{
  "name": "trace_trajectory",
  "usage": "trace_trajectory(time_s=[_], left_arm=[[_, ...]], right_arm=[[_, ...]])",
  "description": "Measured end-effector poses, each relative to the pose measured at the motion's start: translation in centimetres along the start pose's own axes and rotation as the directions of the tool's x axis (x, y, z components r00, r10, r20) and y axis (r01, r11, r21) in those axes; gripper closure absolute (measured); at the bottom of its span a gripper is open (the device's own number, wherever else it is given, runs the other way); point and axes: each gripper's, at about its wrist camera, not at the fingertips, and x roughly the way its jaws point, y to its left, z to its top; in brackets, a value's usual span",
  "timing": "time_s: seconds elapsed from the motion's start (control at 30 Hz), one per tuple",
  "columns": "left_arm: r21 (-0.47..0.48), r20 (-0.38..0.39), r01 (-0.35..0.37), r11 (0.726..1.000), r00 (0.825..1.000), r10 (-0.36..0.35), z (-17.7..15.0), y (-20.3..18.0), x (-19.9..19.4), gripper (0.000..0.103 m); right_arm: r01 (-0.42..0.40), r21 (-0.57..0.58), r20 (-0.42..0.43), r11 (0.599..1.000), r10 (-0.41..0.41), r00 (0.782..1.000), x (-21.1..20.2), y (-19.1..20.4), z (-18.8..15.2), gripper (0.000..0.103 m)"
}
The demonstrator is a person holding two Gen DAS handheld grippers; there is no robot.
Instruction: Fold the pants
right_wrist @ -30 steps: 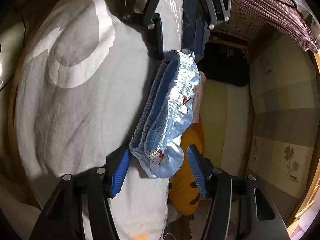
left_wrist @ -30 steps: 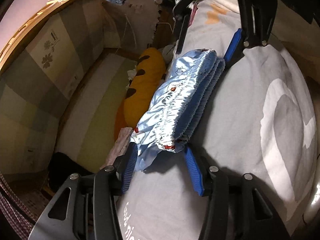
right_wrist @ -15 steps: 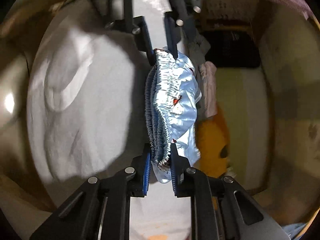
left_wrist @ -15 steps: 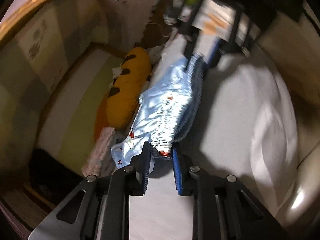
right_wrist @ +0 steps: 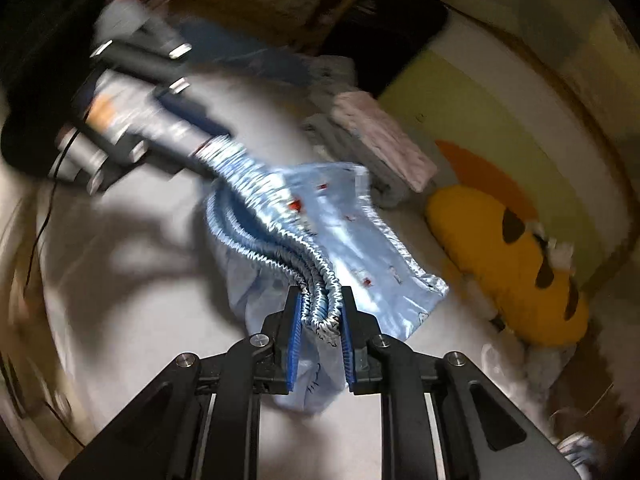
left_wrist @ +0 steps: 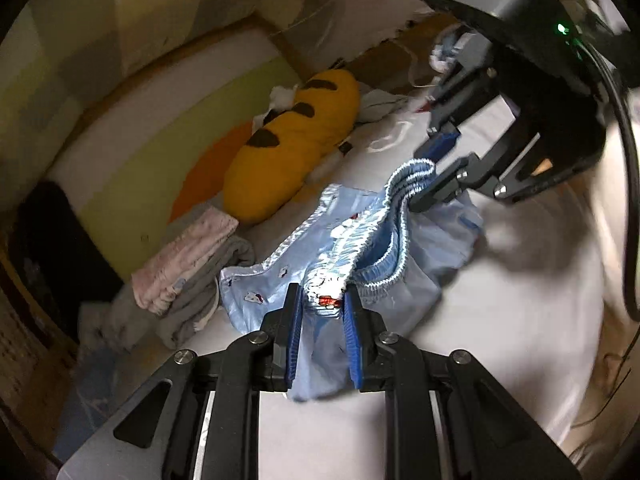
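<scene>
The pants point(left_wrist: 352, 248) are shiny light-blue satin with small red prints and a gathered elastic waistband. They hang a little above the white bedding point(left_wrist: 500, 320). My left gripper point(left_wrist: 322, 300) is shut on one end of the bunched waistband. My right gripper point(right_wrist: 318, 320) is shut on the other end. In the left wrist view the right gripper point(left_wrist: 440, 168) holds the far end of the waistband, raised. In the right wrist view the pants point(right_wrist: 320, 232) stretch to the blurred left gripper point(right_wrist: 200, 144). The waistband sags between the two.
A yellow plush pillow with brown spots point(left_wrist: 292, 140) lies beyond the pants by a yellow-green mat point(left_wrist: 140, 168). Folded pink and grey clothes point(left_wrist: 184, 268) sit just left of the pants. A dark object point(left_wrist: 44, 240) is at far left.
Both grippers have shut on the ends of the waistband. They have lifted the pants and swung them round; the folded bundle has opened so the fabric hangs down.
</scene>
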Motion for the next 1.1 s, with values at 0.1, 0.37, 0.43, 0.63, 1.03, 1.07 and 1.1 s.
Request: trace_trajectory(time_s=[0.1, 0.37, 0.43, 0.63, 1.03, 1.07, 1.1], left_arm=[[-0.096, -0.051, 0.022, 0.995, 0.998, -0.026, 0.8, 2.4, 3.2, 0.084], [-0.272, -0.101, 0.05, 0.961, 0.992, -0.08, 1.9, 6.9, 9.6, 0.087], [-0.291, -0.11, 0.039, 0.956, 0.991, -0.074, 1.9, 7.3, 10.7, 0.092], [-0.391, -0.169, -0.019, 0.92, 0.984, -0.052, 1.0, 9.5, 14.7, 0.094], [-0.529, -0.188, 0.129, 0.839, 0.946, -0.263, -4.1, 9.9, 9.3, 0.08], [-0.539, -0.195, 0.134, 0.832, 0.941, -0.278, -4.6, 9.6, 9.4, 0.08], [-0.543, -0.204, 0.134, 0.829, 0.937, -0.285, -4.9, 9.4, 9.7, 0.08]], right_arm=[[-0.065, 0.136, 0.008, 0.989, 0.064, 0.998, 2.5, -3.2, 0.6, 0.085], [-0.082, 0.302, 0.027, 0.95, 0.078, 0.997, 7.8, -6.1, 0.3, 0.085], [-0.054, 0.324, 0.006, 0.945, 0.055, 0.998, 8.9, -6.6, 0.2, 0.085], [0.05, 0.389, -0.057, 0.92, -0.03, 0.998, 11.7, -9.1, -0.5, 0.08], [-0.15, 0.681, 0.021, 0.717, 0.185, 0.982, 7.0, -11.3, -4.0, 0.046], [-0.159, 0.703, 0.009, 0.693, 0.215, 0.977, 6.8, -10.8, -4.5, 0.046], [-0.162, 0.718, 0.003, 0.678, 0.229, 0.974, 6.6, -10.3, -5.0, 0.046]])
